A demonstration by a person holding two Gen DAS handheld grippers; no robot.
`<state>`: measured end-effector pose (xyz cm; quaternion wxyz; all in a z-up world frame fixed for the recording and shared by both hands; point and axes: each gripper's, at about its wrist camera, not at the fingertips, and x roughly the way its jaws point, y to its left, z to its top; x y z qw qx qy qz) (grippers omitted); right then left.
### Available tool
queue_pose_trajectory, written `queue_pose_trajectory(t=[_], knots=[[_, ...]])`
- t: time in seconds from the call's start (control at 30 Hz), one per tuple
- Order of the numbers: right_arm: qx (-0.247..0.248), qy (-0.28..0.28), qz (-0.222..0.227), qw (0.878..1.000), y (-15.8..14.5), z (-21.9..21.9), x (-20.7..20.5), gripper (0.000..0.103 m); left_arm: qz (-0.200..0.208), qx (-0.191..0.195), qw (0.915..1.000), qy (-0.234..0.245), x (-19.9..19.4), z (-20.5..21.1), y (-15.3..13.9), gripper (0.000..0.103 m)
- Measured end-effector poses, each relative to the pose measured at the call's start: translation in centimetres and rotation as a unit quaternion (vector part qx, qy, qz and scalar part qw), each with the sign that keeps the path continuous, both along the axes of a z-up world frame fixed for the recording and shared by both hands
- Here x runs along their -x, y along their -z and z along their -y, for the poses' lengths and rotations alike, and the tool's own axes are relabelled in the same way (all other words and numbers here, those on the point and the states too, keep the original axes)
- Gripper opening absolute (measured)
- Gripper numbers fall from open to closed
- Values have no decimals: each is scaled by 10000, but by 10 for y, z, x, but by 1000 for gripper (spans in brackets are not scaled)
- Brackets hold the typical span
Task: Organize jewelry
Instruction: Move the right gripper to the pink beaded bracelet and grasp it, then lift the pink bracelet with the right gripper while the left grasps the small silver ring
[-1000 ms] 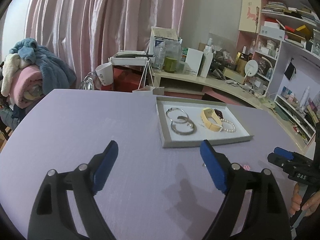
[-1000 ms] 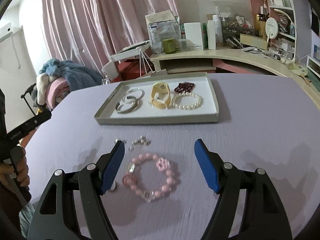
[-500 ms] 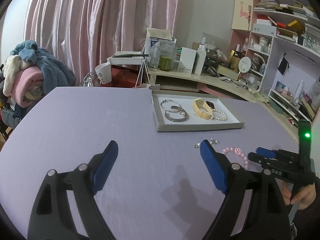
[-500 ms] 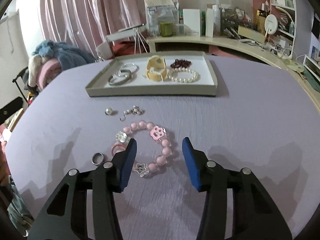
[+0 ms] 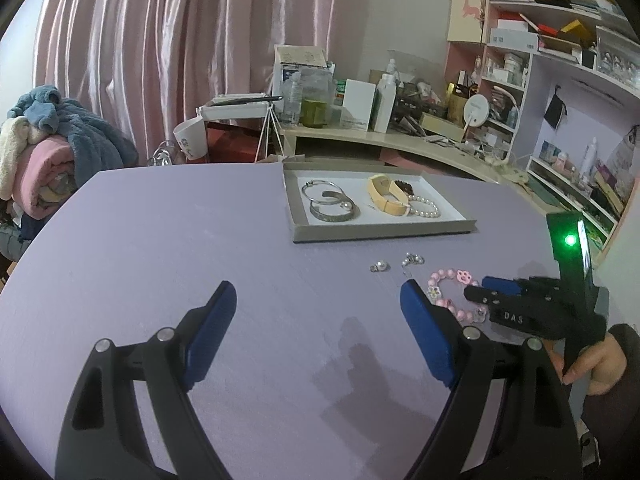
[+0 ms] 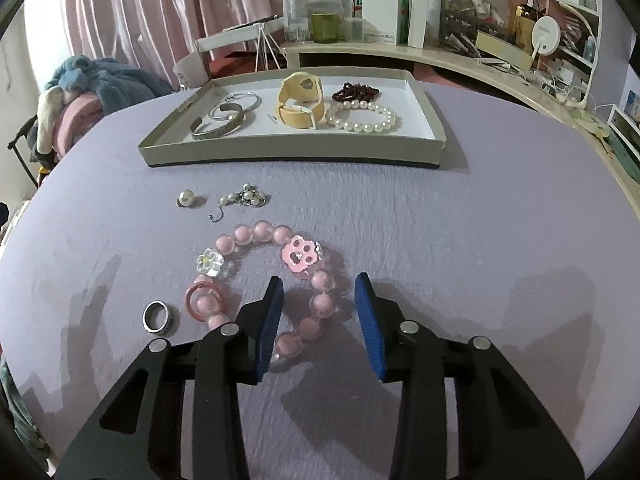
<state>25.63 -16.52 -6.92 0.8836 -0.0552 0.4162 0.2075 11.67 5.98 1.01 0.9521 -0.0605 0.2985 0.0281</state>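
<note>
A pink bead bracelet with a paw charm lies on the purple table; it also shows in the left wrist view. My right gripper is partly open, its fingers astride the bracelet's near right beads, touching nothing that I can see. It also shows in the left wrist view. A grey tray behind holds silver bangles, a cream watch, a pearl bracelet and dark red beads. My left gripper is wide open and empty over bare table.
Loose on the table: a silver ring, a pink ring, a pearl stud and a pearl earring. A cluttered desk and shelves stand behind. Folded blankets sit at the left.
My right gripper moved forward and down onto the pink bracelet and its jaws narrowed. My left gripper drew back, so the tray looks farther away.
</note>
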Motion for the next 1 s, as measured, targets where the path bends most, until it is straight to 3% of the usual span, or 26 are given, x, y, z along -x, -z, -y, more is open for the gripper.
queue_pose_trajectory(t=[0.07,0.13,0.2,0.33,0.53,0.67,1.0], knots=[[114,0,32,9999,0,-2,-1,34,-32,0,10000,24,0,2,3,84],[175,-80,63,9998,0,-5,0,17,-64,1,10000,58,-2,4,5,84],[294,-163,119,9994,0,-7,2,14,-85,8,9999,92,-2,7,7,84],[223,-127,133,9996,-4,-2,3,14,-149,13,9997,184,-4,12,12,84],[-446,34,510,9977,-45,22,6,14,-290,19,9991,308,-10,20,21,84],[-633,99,744,9952,-65,32,9,14,-427,32,9981,451,-16,33,31,87],[-920,289,844,9918,-76,50,7,14,-735,-64,9944,751,-32,69,52,87]])
